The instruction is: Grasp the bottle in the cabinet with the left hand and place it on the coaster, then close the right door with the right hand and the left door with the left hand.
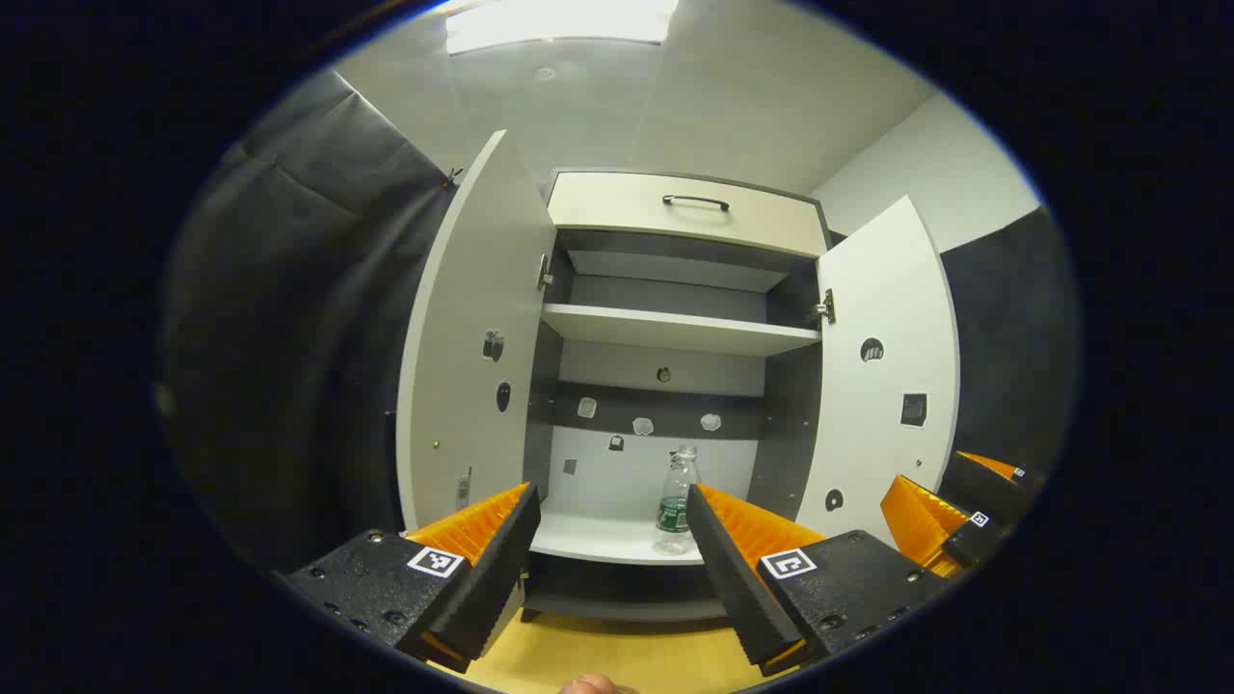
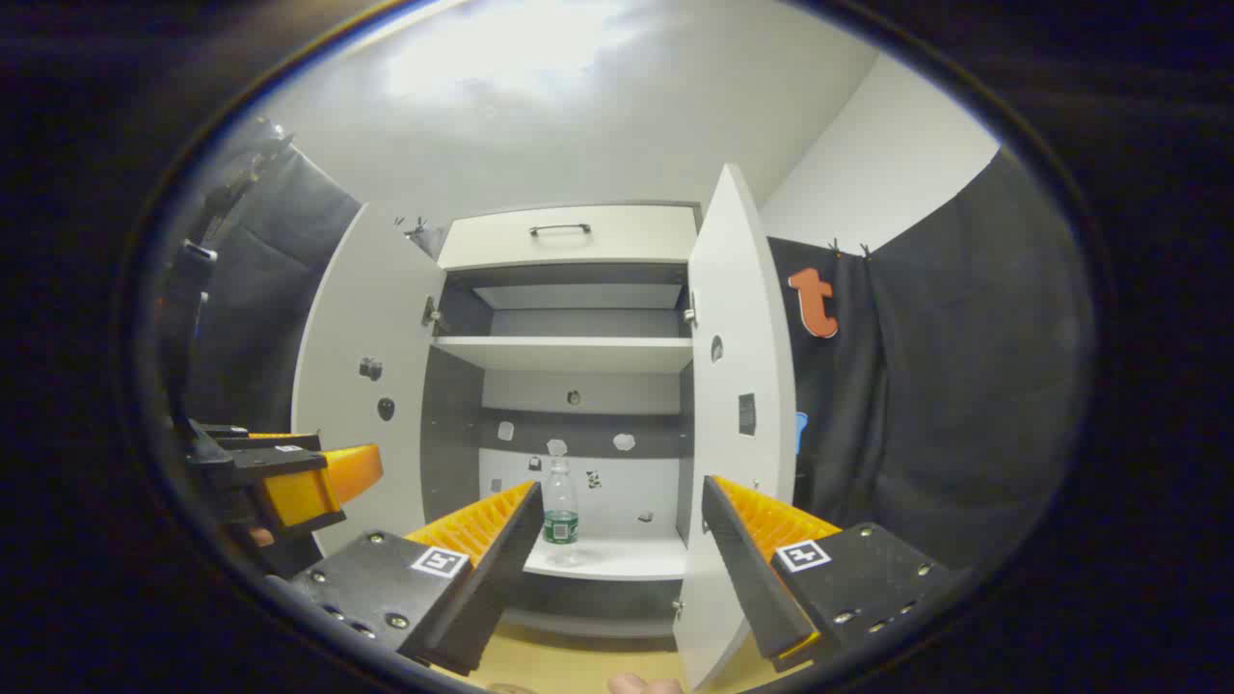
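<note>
White walls and black cloth surround a cabinet (image 1: 675, 386) that stands with both doors swung wide. On its bottom shelf (image 1: 607, 540) a clear plastic bottle (image 1: 677, 501) with a green label stands upright. In the left gripper view it sits just inside the right finger of the left gripper (image 1: 612, 530), farther off than the fingertips and touching neither. That gripper's jaws are spread wide with nothing between them. The left door (image 1: 472, 337) rises beyond its left finger, and the right door (image 1: 892, 366) stands past its right finger. A middle shelf (image 1: 675, 330) and a drawer (image 1: 684, 212) with a dark handle sit above. In the right gripper view, the bottle (image 2: 560, 511) shows just beside the left finger of the right gripper (image 2: 617, 530), whose jaws are also spread and hold nothing. The right door's edge (image 2: 737, 386) stands between those fingers, near the right one.
</note>
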A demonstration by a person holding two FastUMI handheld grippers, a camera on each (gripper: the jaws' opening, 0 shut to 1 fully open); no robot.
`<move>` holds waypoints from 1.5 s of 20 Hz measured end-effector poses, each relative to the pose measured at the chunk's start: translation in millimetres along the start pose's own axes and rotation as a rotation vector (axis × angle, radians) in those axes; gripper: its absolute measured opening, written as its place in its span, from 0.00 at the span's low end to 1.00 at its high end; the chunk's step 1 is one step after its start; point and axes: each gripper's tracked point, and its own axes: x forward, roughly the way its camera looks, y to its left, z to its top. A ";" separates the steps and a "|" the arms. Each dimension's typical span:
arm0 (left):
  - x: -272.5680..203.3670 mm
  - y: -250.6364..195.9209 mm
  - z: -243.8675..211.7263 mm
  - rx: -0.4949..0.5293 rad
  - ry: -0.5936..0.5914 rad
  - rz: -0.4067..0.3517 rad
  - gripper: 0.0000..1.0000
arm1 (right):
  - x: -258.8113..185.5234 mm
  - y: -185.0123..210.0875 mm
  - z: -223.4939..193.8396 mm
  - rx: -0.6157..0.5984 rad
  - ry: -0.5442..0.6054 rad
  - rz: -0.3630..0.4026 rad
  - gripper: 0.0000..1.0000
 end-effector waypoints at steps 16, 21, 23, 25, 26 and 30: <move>26.9 -43.5 -18.4 -0.008 0.055 -0.072 0.96 | 13.1 -3.6 -15.9 -0.014 0.065 -0.020 1.00; 39.6 -43.0 -21.9 -0.005 0.050 -0.084 0.96 | 14.0 -6.1 -14.9 -0.009 0.059 -0.023 1.00; 51.3 -41.4 -24.5 0.008 0.052 -0.093 0.96 | 13.0 -9.4 -15.3 -0.015 0.059 -0.028 1.00; 67.5 -41.7 -28.2 0.030 0.062 -0.104 0.96 | 11.6 -14.9 -18.5 -0.025 0.067 -0.043 1.00; 76.1 -44.3 -29.8 0.036 0.064 -0.115 0.96 | 10.7 -18.3 -20.5 -0.029 0.073 -0.050 1.00; 118.5 -63.7 -33.0 0.035 0.064 -0.178 0.92 | 4.4 -40.4 -21.7 -0.057 0.076 -0.110 1.00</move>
